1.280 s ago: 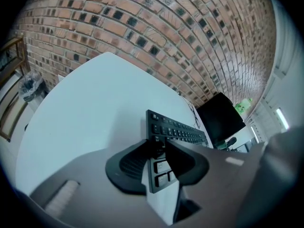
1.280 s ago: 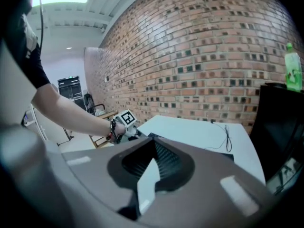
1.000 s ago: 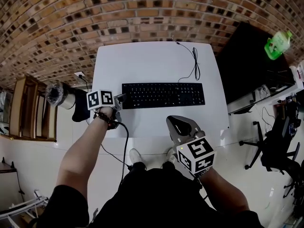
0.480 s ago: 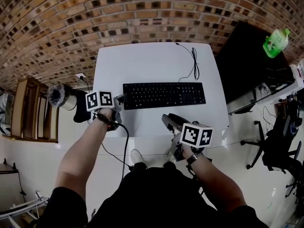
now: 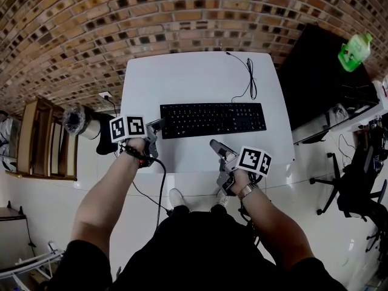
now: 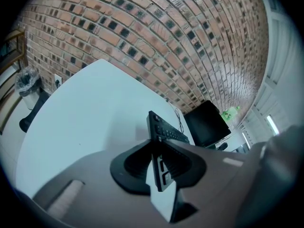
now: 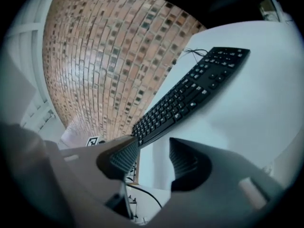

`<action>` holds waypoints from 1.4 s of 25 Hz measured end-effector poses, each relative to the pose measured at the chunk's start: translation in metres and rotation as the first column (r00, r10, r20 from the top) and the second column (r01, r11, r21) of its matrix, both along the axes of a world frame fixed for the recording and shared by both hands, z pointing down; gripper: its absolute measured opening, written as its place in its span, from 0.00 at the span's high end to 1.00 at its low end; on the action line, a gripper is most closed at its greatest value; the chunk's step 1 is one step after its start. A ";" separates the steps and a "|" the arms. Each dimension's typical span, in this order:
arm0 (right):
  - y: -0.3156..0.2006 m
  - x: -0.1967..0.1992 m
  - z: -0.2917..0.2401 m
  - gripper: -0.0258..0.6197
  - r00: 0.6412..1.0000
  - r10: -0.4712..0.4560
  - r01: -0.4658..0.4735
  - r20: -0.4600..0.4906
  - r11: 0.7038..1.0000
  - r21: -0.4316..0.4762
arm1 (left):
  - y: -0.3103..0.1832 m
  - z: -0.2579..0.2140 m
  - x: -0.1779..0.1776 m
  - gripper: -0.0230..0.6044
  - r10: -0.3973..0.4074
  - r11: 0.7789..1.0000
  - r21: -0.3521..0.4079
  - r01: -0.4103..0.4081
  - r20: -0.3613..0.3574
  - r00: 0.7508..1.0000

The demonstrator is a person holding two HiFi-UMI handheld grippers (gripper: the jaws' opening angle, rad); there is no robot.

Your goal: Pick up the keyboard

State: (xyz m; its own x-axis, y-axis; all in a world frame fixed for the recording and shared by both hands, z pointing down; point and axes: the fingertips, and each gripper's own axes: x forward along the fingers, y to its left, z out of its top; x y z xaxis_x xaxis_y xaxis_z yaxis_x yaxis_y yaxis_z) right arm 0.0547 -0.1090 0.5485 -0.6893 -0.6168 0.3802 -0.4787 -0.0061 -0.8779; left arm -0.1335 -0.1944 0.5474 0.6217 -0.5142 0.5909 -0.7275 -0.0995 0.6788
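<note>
Black plastic keyboard [image 5: 212,120] lying flat and crosswise in the middle of the white bench [image 5: 182,80], long side facing the person, and its thin black cable [image 5: 250,80] loops off the far right corner toward the back edge by the brick wall [image 5: 182,17]. Over on the left, the left hand-held gripper [image 5: 156,126] is right at the keyboard's left end, and its own view settles it: the short end of the keyboard sits edge-on between the two ribbed pads, both pads against it, the jaws having just been closing onto it. So that's a grip on the left end. The rest of the keyboard runs away from the jaws across the bench top. Now the right side: the right hand-held gripper [image 5: 217,145] is low at the near edge of the bench, just in front of the keyboard's near long side, right of its middle and pointing toward it. Its jaws have just been opening and they stand well apart, with nothing between them; through the gap you see only bare bench and a bit of floor and cord below. The keyboard's near edge passes just beyond one jaw tip, close but apart from it. Off to the right, well away, a green bottle [image 5: 354,52] stands on a dark side unit.
</note>
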 end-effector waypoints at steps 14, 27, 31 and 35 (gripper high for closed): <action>-0.046 0.031 0.037 0.55 0.946 0.266 -0.251 0.187 0.963 -0.100 | 0.006 -0.025 0.014 0.85 0.021 1.000 0.021 -0.021 -0.015 1.000; -0.072 0.044 0.053 0.75 0.855 0.373 -0.363 0.359 0.927 -0.097 | 0.014 -0.016 0.030 0.85 0.032 0.999 -0.021 -0.032 0.001 0.999; -0.072 0.047 0.043 0.81 0.828 0.388 -0.386 0.406 0.918 -0.089 | 0.015 -0.017 0.030 0.84 0.025 0.999 -0.024 -0.026 -0.024 0.999; -0.069 0.050 0.035 0.83 0.808 0.376 -0.390 0.454 0.918 -0.068 | 0.020 -0.019 0.032 0.84 0.018 1.000 -0.020 -0.019 -0.045 0.999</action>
State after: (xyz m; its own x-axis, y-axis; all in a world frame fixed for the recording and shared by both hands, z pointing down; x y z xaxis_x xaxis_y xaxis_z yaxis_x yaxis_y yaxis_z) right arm 0.1046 -0.1781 0.5835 -0.4846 -0.8721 0.0671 0.0043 -0.0791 -0.9969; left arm -0.1018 -0.1747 0.5288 0.6572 -0.4901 0.5726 -0.6945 -0.0985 0.7128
